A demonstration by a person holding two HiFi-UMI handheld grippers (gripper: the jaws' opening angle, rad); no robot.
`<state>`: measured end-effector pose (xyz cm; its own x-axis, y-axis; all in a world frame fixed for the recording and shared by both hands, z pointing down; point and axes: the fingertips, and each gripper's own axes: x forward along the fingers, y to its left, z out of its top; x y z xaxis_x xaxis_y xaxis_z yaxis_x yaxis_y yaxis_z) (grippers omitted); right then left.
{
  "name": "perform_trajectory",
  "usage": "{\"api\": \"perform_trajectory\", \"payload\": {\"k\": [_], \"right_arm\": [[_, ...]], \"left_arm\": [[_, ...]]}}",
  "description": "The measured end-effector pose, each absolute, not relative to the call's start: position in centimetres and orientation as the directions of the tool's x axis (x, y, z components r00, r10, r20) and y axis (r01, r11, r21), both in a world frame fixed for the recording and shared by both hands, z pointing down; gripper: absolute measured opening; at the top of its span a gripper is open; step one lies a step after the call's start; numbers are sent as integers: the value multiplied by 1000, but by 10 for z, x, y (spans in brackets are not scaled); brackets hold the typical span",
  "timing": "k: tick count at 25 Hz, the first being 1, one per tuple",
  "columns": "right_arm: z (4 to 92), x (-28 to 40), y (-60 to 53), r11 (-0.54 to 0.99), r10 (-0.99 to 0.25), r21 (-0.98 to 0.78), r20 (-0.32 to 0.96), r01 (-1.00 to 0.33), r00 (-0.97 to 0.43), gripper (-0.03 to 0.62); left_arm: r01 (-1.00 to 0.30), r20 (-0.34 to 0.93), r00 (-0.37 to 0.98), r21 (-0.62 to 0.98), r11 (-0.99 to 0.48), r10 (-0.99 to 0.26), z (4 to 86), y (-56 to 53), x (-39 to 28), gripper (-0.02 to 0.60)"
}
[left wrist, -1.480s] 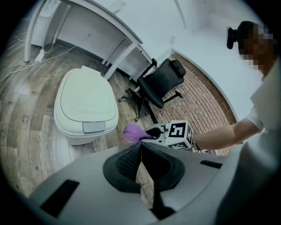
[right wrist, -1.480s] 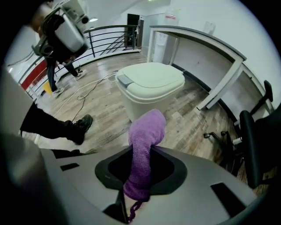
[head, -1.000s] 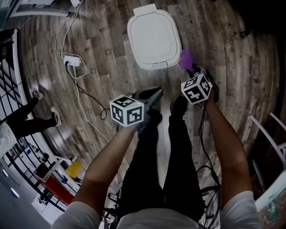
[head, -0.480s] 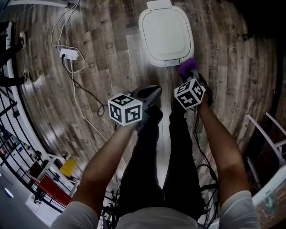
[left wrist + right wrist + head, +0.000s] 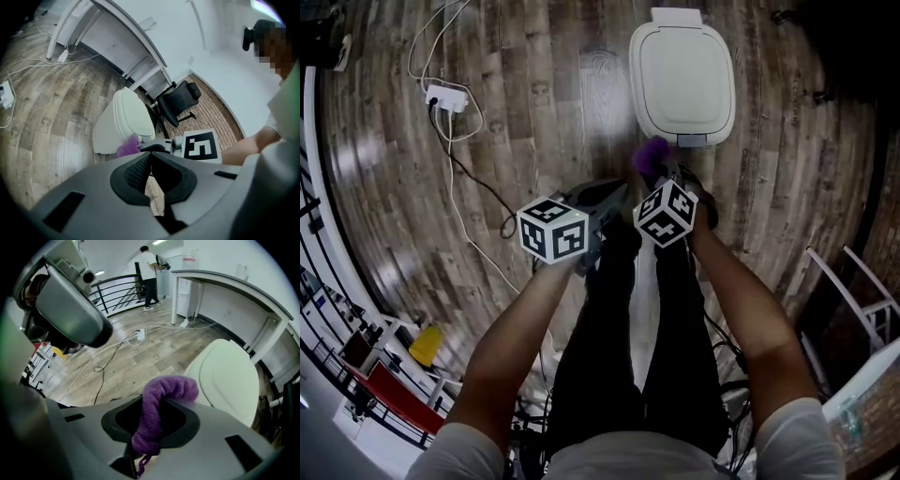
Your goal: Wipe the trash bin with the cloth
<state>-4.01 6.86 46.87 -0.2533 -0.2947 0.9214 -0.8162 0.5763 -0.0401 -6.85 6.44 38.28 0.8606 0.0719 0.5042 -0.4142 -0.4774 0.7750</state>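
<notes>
Wood-plank floor (image 5: 534, 112) with a white trash bin (image 5: 682, 80), lid down, just ahead of a standing person whose right gripper (image 5: 149, 425) is clamped on a purple cloth (image 5: 161, 394) near the bin's front edge, while the left gripper (image 5: 150, 161) has its jaws together, empty

One trash bin (image 5: 682, 75), one cloth (image 5: 651, 156), two grippers (image 5: 619, 194) (image 5: 664, 171)

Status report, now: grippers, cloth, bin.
Left gripper shut, empty. Right gripper shut on purple cloth. Trash bin ahead, lid closed, cloth looks just short of it. Nothing seen between.
</notes>
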Motion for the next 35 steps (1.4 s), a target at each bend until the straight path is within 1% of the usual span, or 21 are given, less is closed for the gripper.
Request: {"api": "perform_trajectory", "payload": {"k": [3, 5, 11, 14, 20, 23, 26, 30, 33, 35], "right_arm": [[459, -63, 57, 653, -282, -41, 913, -756, -294, 97], [451, -67, 49, 702, -270, -20, 917, -712, -292, 97], [422, -50, 13, 801, -228, 52, 948, -596, -224, 97], [407, -29, -14, 834, -221, 85, 957, -545, -189, 97], [407, 32, -109, 870, -240, 168, 966, -464, -100, 97], [407, 58, -161, 892, -232, 191, 971, -409, -52, 97], [408, 69, -206, 901, -203, 181, 979, -395, -14, 97], [417, 97, -241, 891, -176, 203, 979, -407, 102, 97], [420, 89, -264, 908, -196, 213, 977, -360, 85, 97], [428, 89, -270, 918, -197, 220, 975, -329, 102, 97]], "left_arm": [[-426, 499, 866, 779, -460, 42, 385, 55, -86, 3], [-434, 492, 871, 783, -446, 16, 384, 49, -96, 3], [-449, 461, 884, 793, -412, -75, 371, 18, -124, 3], [-458, 449, 884, 786, -415, -126, 360, 3, -127, 3], [-503, 450, 864, 768, -397, -224, 365, -19, -112, 3], [-522, 445, 851, 774, -359, -280, 364, -29, -100, 3], [-534, 440, 838, 783, -319, -325, 364, -37, -90, 3], [-522, 423, 841, 798, -300, -338, 365, -40, -73, 3], [-512, 412, 846, 806, -299, -339, 367, -42, -65, 3], [-507, 408, 849, 808, -300, -337, 370, -43, -61, 3]]}}
